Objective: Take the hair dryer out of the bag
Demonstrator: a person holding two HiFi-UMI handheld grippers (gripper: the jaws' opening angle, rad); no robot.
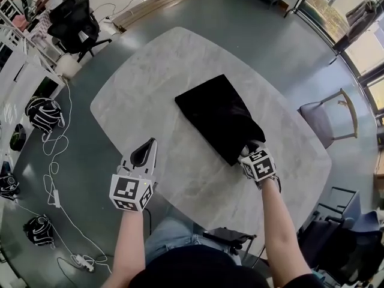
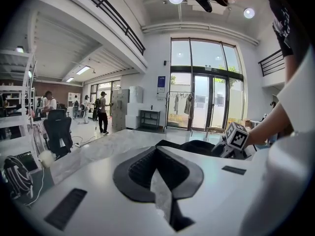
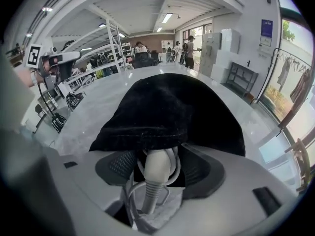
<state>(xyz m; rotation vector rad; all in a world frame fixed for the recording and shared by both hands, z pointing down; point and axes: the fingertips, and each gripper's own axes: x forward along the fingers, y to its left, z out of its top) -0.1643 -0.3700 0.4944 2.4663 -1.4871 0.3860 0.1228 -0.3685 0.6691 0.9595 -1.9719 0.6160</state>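
Observation:
A black cloth bag (image 1: 219,116) lies flat on the marble table (image 1: 138,101), its mouth toward me. My right gripper (image 1: 249,153) is at that mouth, pointing steeply down. In the right gripper view its jaws (image 3: 157,161) stand wide apart around the grey hair dryer handle (image 3: 156,168), which sticks out of the bag (image 3: 167,109) with its cable (image 3: 129,195) looped beside it. A gap shows on each side of the handle. My left gripper (image 1: 151,143) hovers over bare table to the left of the bag, shut and empty (image 2: 157,151).
A grey chair (image 1: 327,119) stands past the table's right edge and a black office chair (image 1: 75,23) at the far left. White cables (image 1: 57,161) and dark bundles (image 1: 43,113) lie on the floor at the left. Several people (image 2: 102,112) stand far off.

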